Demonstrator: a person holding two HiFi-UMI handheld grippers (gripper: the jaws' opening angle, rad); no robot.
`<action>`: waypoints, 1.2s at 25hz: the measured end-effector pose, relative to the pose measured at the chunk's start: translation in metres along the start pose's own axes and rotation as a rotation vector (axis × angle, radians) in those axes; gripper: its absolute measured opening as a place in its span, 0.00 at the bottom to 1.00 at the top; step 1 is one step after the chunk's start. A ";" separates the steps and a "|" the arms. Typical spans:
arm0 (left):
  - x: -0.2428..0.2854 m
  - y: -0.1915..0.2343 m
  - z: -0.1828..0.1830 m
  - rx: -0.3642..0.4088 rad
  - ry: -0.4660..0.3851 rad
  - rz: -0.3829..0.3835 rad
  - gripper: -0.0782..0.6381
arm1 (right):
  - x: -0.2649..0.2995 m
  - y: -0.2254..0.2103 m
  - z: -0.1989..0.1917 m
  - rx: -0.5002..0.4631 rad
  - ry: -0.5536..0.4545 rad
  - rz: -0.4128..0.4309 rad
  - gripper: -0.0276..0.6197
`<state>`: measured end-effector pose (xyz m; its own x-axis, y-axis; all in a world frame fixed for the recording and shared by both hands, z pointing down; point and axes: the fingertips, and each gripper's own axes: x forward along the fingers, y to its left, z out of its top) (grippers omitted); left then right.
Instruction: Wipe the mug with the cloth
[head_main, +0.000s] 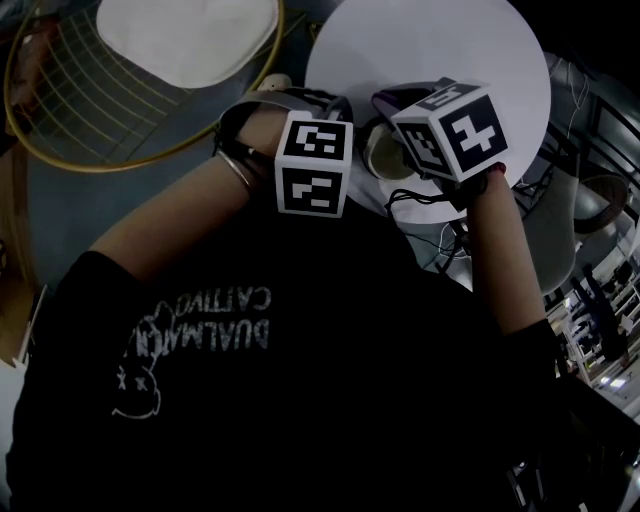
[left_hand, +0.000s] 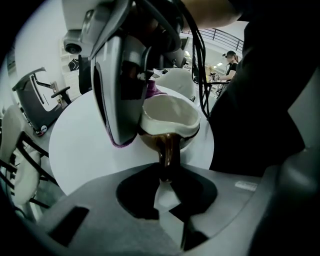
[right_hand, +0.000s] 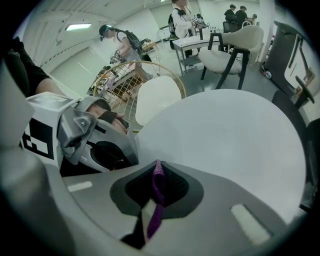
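The left gripper (left_hand: 166, 186) has its jaws closed on the brown handle (left_hand: 168, 152) of the mug (left_hand: 172, 116), which it holds tilted over the round white bench (left_hand: 82, 145) so that the pale inside and rim face the camera. The mug is dark brown outside and cream within. The right gripper (right_hand: 154, 202) has its jaws pinched shut on a fold of the purple cloth (right_hand: 158, 184) – a thin strip of it runs up between them. In the left gripper view the right gripper's grey body stands just beside the mug on its left, with purple cloth showing at its lower edge and behind the rim; the cloth seems to lie against the mug's side there, though the contact itself is hidden. From the head view the two marker cubes sit close together at the near edge of the bench (head_main: 430, 50), with the mug (head_main: 384, 156) between them. Beyond the bench stands a chair (right_hand: 152, 97) with a gold wire frame and a white seat pad.
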<state>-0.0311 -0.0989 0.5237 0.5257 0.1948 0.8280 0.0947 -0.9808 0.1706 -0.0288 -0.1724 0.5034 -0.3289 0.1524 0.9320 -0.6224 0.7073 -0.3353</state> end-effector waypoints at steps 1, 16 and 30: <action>0.000 0.000 -0.001 -0.007 -0.001 0.001 0.20 | 0.001 0.002 0.001 -0.011 0.003 0.002 0.08; 0.001 0.008 -0.001 -0.058 -0.006 0.025 0.20 | -0.003 0.018 0.011 -0.162 0.007 -0.034 0.08; 0.002 0.007 -0.004 -0.091 -0.006 0.018 0.20 | -0.002 0.050 0.015 -0.201 -0.032 0.012 0.08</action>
<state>-0.0324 -0.1056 0.5290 0.5321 0.1764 0.8281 0.0084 -0.9791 0.2032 -0.0697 -0.1474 0.4828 -0.3602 0.1415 0.9221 -0.4654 0.8294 -0.3090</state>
